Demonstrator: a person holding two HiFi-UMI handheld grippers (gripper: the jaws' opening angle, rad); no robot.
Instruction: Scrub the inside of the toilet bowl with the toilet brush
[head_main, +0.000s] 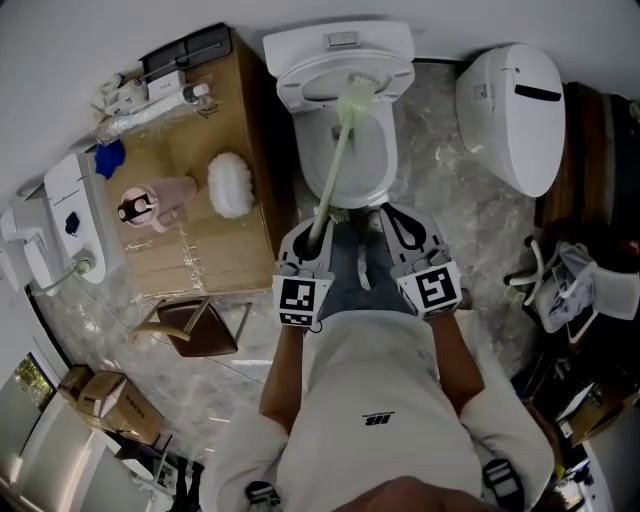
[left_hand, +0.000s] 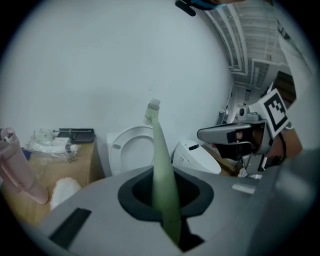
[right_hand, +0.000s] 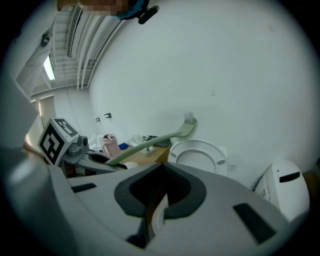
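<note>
In front of the toilet (head_main: 302, 150), standing and looking steeply down at it, a gripper in each hand. Holds the toilet brush (head_main: 337, 165) in the left gripper (head_main: 320, 228), jaws clamped on the lower end of the pale green handle (plain in the left gripper view, where the handle runs straight up from between them). Points the brush forward and upward over the bowl, bristle head raised to about the top of the upright seat (head_main: 390, 72), not down inside the bowl. Carries the right gripper (head_main: 400, 222) just beside the left one and level with it, jaws pressed together with nothing between them, clear of the brush handle.

Left of the toilet, hard against it: a brown counter (head_main: 225, 110) bearing a pink bottle (head_main: 160, 203) lying on its side, a white fluffy lump (head_main: 229, 185) next to the bottle, and a black tray (head_main: 190, 50) at the wall end beside some crumpled clear plastic. Right of the toilet, on the grey marbled floor (head_main: 440, 170): a second white toilet body (head_main: 510, 115), well apart from brush and grippers.
</note>
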